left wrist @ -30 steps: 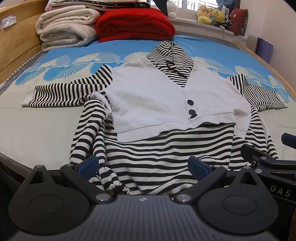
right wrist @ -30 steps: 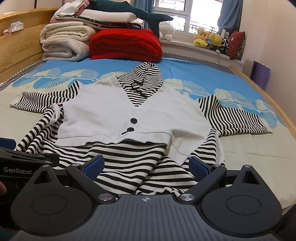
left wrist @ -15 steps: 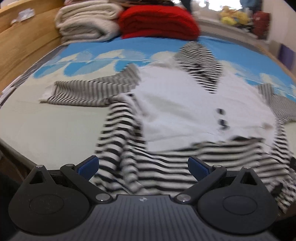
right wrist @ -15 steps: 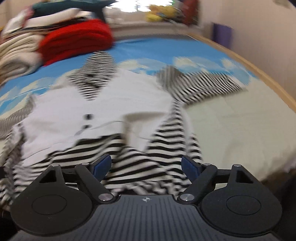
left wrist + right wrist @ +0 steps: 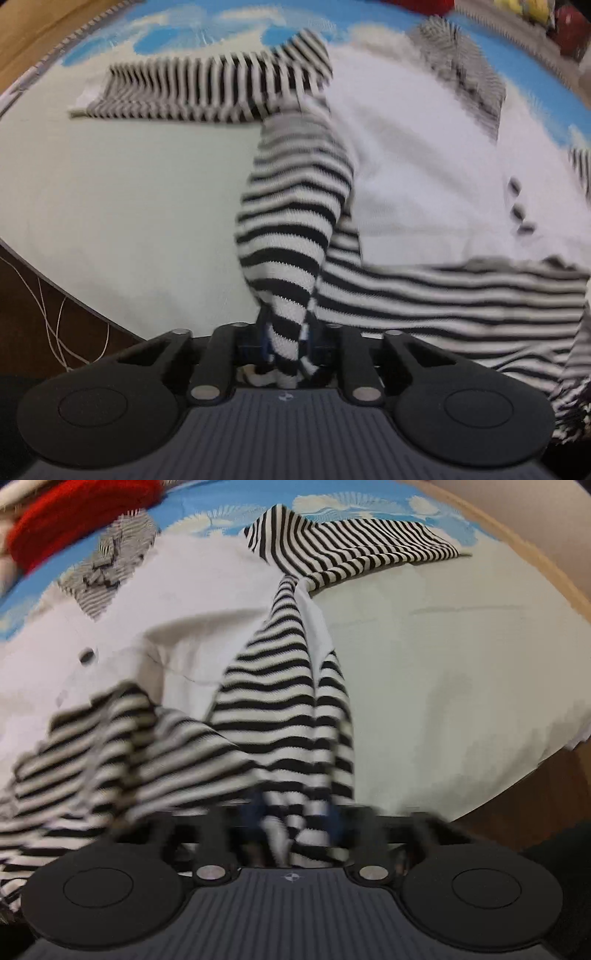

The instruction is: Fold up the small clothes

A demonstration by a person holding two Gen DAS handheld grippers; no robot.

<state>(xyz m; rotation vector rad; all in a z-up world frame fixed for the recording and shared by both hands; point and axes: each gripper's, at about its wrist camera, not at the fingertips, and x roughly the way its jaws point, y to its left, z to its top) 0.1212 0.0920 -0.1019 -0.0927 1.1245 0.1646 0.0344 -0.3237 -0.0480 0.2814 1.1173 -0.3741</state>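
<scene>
A small hooded top with a white front and black-and-white stripes lies spread face up on the bed. In the left wrist view my left gripper is closing, and its blue pads pinch the striped hem at the top's left lower corner. The left sleeve lies stretched out flat. In the right wrist view the same top fills the left half, blurred. My right gripper is closing, its pads squeezing a bunch of striped hem at the right lower corner. The right sleeve lies flat beyond.
The pale green and blue bedsheet runs to the bed's near edge. A wooden bed frame is at the far left, thin cables hang below the edge. A red folded blanket sits at the far end; wooden floor shows at right.
Both grippers came down to the hem and apart, left to the left corner, right to the right corner. Their jaws went from wide open to pinched on the striped fabric.
</scene>
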